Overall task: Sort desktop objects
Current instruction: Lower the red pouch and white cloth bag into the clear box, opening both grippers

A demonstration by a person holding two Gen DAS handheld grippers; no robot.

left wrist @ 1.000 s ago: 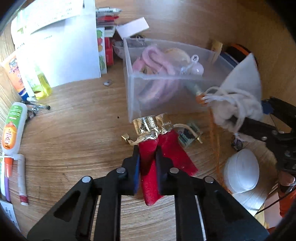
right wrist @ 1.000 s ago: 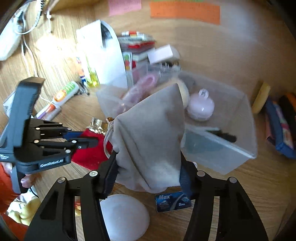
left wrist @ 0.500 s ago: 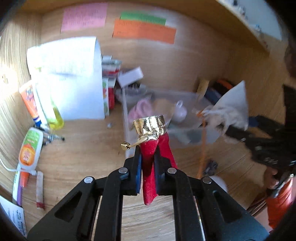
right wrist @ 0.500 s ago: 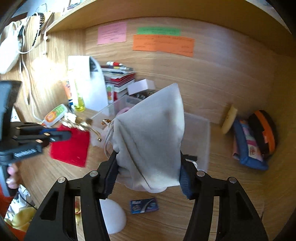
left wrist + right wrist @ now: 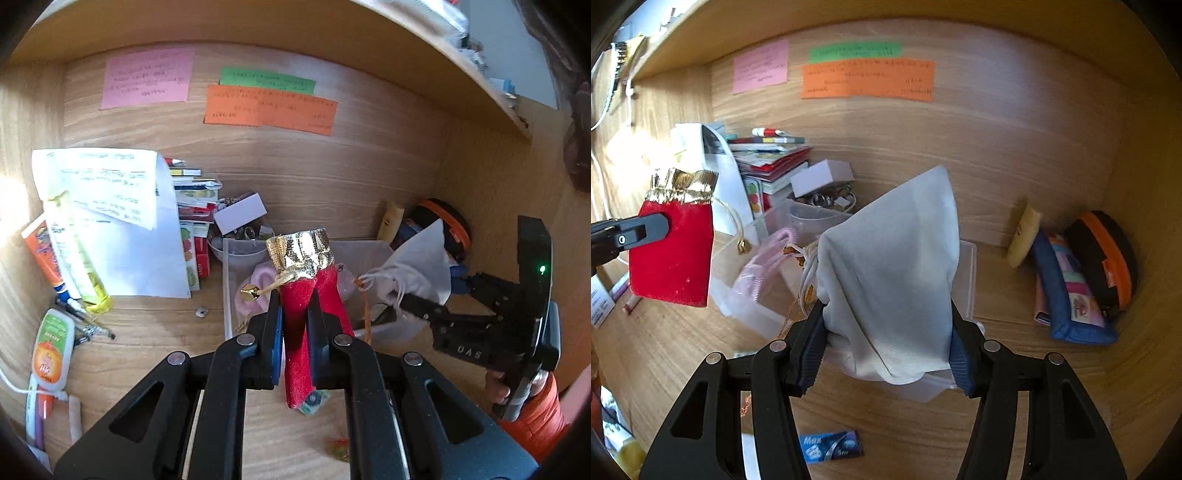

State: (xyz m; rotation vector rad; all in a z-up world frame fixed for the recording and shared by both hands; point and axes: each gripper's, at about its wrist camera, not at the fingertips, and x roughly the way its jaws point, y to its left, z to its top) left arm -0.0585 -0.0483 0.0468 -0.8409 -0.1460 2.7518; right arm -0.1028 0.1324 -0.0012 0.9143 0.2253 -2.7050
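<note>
My left gripper [image 5: 294, 325] is shut on a red velvet pouch [image 5: 297, 332] with a gold foil top and gold cord, held up in the air in front of the clear plastic box [image 5: 226, 280]. From the right wrist view the same red pouch [image 5: 674, 254] hangs at the left beside the clear box [image 5: 967, 280]. My right gripper [image 5: 886, 350] is shut on a pale grey drawstring pouch [image 5: 897, 266], lifted over the box. In the left wrist view that grey pouch [image 5: 421, 266] and the right gripper [image 5: 406, 301] sit at the right.
Inside the box lie pink items [image 5: 764, 266]. Behind stand books [image 5: 194, 206], a white paper sheet [image 5: 122, 229], a small white box [image 5: 822, 177]. Tubes and pens [image 5: 51, 343] lie left. Pencil cases [image 5: 1078, 284] sit at the right wall. A blue packet [image 5: 829, 446] lies on the desk.
My left gripper has lifted the red pouch off the desk and tilted up toward the back wall. The right gripper has carried the grey pouch up and across over the box.
</note>
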